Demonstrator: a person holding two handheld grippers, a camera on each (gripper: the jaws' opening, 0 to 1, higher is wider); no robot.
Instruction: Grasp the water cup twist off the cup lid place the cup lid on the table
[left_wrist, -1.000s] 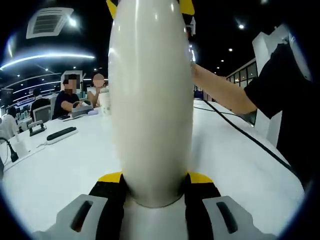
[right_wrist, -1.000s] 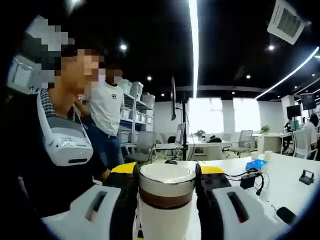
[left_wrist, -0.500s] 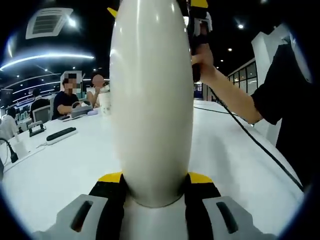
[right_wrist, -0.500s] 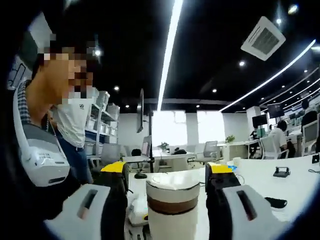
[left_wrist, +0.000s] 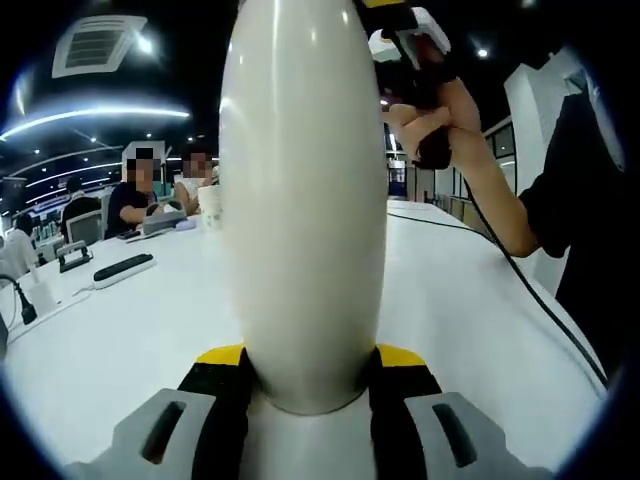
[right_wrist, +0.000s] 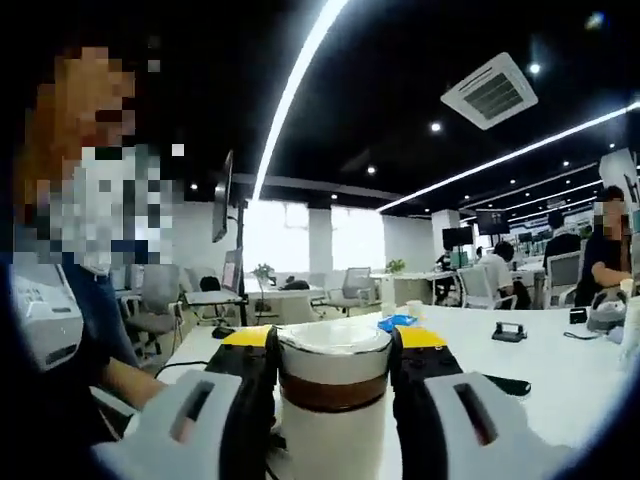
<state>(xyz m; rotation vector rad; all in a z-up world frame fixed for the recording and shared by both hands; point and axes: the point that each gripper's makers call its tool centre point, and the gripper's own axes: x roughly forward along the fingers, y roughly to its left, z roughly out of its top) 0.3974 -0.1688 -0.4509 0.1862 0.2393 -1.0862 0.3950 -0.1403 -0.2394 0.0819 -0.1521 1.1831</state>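
Observation:
A tall white water cup stands upright between the yellow-tipped jaws of my left gripper, which is shut on its lower body. Its top runs out of the left gripper view. A hand holds my right gripper beside the cup's upper right edge. In the right gripper view, the cup lid, white with a brown band, sits between the jaws of my right gripper, which press on both its sides. I cannot tell whether the lid is still on the cup.
The white table stretches away, with a black cable across it and a power strip at the left. Seated people work at the far end. A person is close on the left, and small black items lie on the table.
The right gripper and hand swung from the cup's top toward its right side. Its jaws, slightly apart from the lid half a second ago, now press it. The left gripper and cup stayed still.

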